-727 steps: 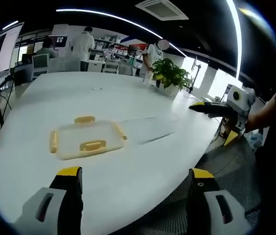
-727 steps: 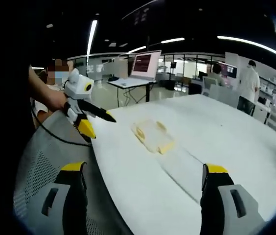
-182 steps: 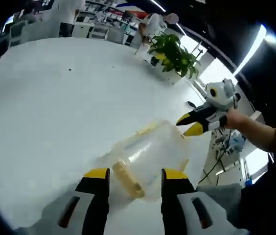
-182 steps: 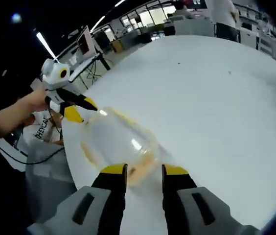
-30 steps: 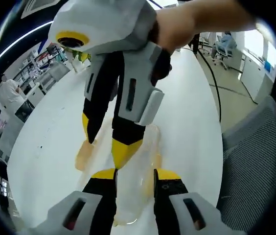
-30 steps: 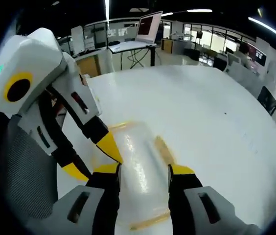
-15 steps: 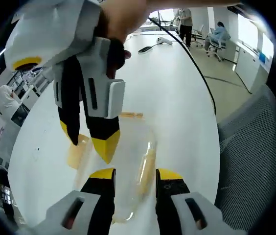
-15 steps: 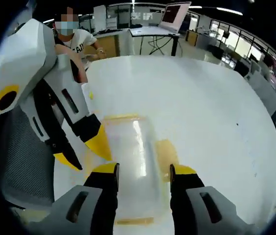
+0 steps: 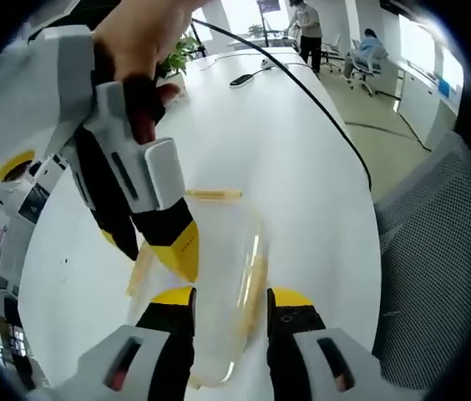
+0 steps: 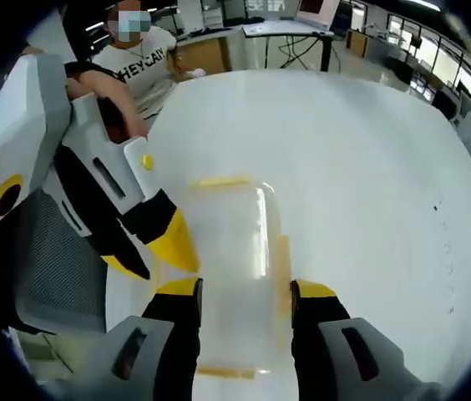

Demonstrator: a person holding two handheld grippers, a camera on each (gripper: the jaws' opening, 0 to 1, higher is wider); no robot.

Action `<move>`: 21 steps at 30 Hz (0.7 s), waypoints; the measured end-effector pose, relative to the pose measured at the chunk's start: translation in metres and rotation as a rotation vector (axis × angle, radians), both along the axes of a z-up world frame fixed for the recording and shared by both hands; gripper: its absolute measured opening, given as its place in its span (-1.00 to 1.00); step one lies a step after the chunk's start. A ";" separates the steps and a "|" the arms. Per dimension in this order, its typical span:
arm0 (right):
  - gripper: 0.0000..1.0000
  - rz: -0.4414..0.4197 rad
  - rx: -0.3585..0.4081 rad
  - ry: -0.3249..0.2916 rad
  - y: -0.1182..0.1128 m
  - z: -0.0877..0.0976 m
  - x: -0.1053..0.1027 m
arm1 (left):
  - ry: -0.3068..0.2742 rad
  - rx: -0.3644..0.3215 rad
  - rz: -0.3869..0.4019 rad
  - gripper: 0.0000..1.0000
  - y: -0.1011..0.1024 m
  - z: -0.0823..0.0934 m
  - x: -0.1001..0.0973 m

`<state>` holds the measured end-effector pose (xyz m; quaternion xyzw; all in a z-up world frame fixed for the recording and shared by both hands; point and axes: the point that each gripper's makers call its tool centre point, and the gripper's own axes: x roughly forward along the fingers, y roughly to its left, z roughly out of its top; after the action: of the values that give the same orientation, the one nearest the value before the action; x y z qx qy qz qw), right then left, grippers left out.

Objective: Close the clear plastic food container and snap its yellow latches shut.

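The clear plastic container [image 9: 219, 251] lies lid-down on the white table [image 9: 302, 150]. Thin yellow latches show at its far end [image 9: 213, 195] and along its sides [image 9: 250, 288]. My left gripper [image 9: 230, 297] has its jaws narrowed around the container's near part, with one side latch between them. In the right gripper view the same container [image 10: 231, 242] runs up between the jaws of my right gripper [image 10: 245, 289], which close on its long sides by a latch [image 10: 281, 267]. The right gripper's yellow fingertip [image 9: 181, 251] rests on the container's left side.
A grey mesh chair [image 9: 436, 251] stands beside the table edge. A black cable [image 9: 319, 109] crosses the table. A seated person in a white T-shirt [image 10: 144, 58] is behind the table, and more people stand by desks [image 9: 306, 25] far off.
Both views have swung a little around the container. The other gripper's yellow tip has slid nearer along the container's side. Jaw gaps look the same.
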<state>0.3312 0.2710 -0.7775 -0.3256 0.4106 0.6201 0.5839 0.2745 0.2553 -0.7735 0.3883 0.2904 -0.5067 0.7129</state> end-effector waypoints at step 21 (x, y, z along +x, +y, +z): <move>-0.20 0.079 -0.215 0.084 0.001 -0.007 -0.001 | -0.011 -0.034 -0.045 -0.41 0.002 -0.003 0.004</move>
<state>0.3304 0.2719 -0.7848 -0.3759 0.4857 0.6081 0.5030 0.2784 0.2574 -0.7763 0.3853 0.2690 -0.5254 0.7093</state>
